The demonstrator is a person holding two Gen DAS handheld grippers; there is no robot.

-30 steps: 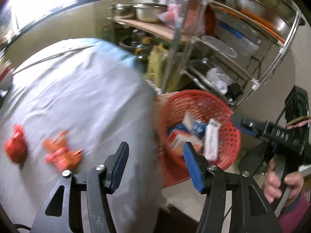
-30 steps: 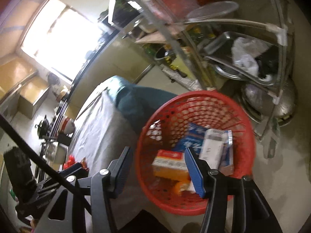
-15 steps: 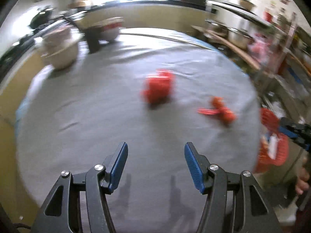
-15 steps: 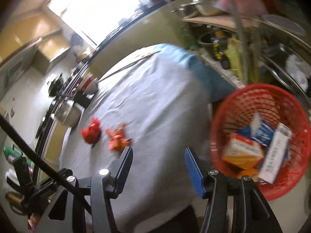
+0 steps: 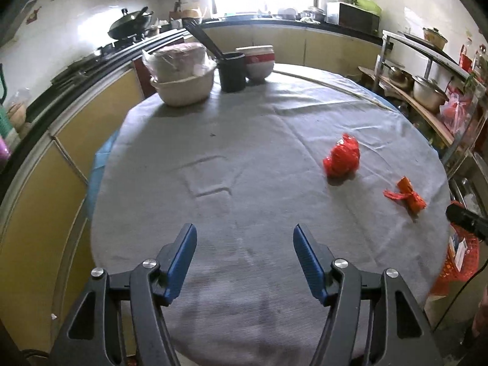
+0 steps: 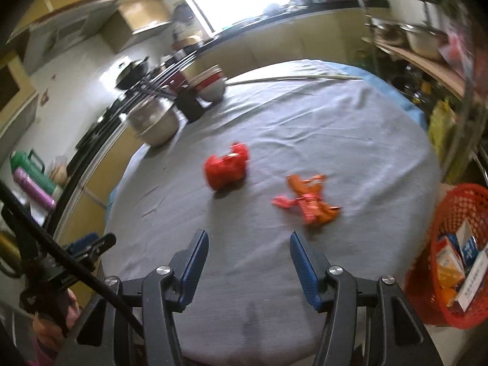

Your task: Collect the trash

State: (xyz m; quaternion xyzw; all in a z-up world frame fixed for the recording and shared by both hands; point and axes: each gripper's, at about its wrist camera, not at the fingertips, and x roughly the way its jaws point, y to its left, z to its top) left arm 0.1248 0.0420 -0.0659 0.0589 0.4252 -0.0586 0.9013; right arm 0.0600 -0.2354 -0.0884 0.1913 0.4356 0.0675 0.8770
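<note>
Right wrist view is filled by the round worktop [image 6: 335, 140], on which two pieces of trash are left: a crumpled red wrapper [image 6: 226, 167] and a twisted orange wrapper [image 6: 308, 206], lying near each other but apart. The right hand-held gripper [image 6: 249, 267] is seen released, nothing between its blue pads, and the orange wrapper lies just ahead of it, slightly right of its line, with its long axis slanting across the pads. In the left wrist view the left hand-held gripper [image 5: 245, 260] is also empty; its jaws have just been opening, with only cloth beneath them. From it both wrappers lie well off to the right, the red wrapper [image 5: 341, 160] being the nearer. The right hand is judged the better placed for the orange piece. The red basket [image 6: 439, 213], already holding cartons, stands off the worktop's right edge.
</note>
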